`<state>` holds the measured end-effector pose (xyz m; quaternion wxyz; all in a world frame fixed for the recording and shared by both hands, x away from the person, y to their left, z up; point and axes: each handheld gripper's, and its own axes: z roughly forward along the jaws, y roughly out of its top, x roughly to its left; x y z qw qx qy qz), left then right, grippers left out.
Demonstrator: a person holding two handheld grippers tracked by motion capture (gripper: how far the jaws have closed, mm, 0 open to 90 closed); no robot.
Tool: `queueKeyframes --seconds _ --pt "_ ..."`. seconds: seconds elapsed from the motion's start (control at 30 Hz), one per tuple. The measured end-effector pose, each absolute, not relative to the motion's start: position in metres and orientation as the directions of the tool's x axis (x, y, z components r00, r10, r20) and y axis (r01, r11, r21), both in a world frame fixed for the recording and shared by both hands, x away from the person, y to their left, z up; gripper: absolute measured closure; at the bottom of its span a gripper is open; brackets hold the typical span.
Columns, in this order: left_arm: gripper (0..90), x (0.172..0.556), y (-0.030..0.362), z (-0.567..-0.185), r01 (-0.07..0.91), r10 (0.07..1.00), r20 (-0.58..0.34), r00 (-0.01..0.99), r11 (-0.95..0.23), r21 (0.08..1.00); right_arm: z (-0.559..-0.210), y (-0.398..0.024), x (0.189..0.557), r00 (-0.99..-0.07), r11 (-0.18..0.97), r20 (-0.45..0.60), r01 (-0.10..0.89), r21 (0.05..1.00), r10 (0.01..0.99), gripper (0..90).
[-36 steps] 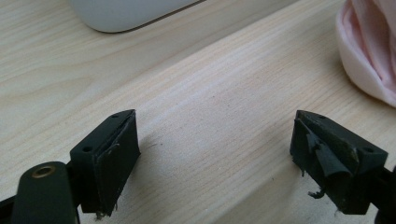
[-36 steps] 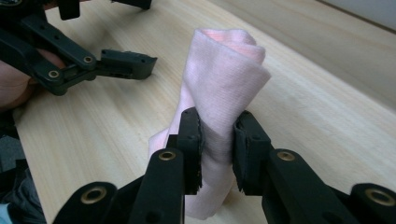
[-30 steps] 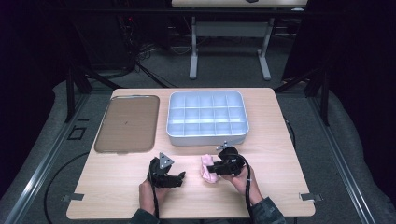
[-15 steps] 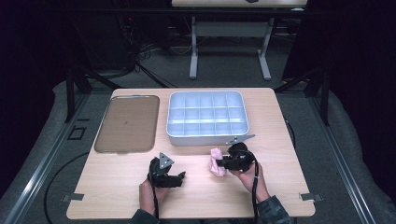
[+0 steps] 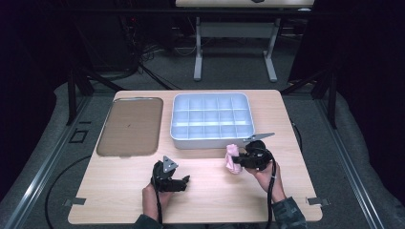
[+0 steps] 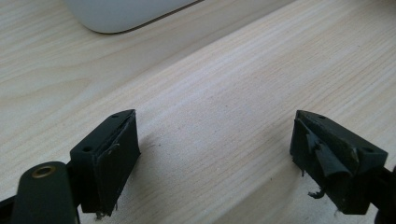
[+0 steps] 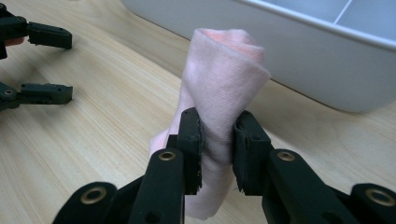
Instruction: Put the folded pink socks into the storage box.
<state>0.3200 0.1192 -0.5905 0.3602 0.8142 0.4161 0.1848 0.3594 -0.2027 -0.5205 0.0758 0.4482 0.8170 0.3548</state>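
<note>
Pale wood-grain laminate covers the table [image 5: 205,191], which stands in a dark room over grey flooring. Near its front right, a roll of soft pink cloth [image 7: 219,84] with a fine ribbed weave is pinched at its middle between the two black jaws of the right gripper [image 7: 217,149]; the jaws press into the fabric, and its rounded, folded end rises above them. From above, the cloth [image 5: 232,159] sits just in front of the white plastic organiser box [image 5: 212,141], close to its near wall. The box is rectangular with rounded corners, split by thin dividers into a grid of small compartments, all of them bare. To its left lies a flat brownish tray [image 5: 129,126] with a raised rim and rounded corners. The left gripper [image 6: 215,154] rests low over bare table at the front, its jaws spread wide with nothing between them; their rubber pads [image 6: 327,158] look frayed and peeling.
</note>
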Motion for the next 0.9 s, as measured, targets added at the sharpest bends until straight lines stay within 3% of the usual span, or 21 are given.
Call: queueKeyframes --seconds 0.47,0.9 --pt "15.3 0.320 0.119 -0.590 0.545 0.811 0.001 0.586 -0.394 0.740 -0.494 -0.212 0.362 -0.587 0.351 0.134 0.634 0.688 0.798 74.8" --pt "15.5 0.320 0.119 -0.590 0.544 0.811 0.002 0.585 -0.394 0.741 -0.471 -0.226 0.387 -0.569 0.332 0.102 0.606 0.723 0.816 74.8"
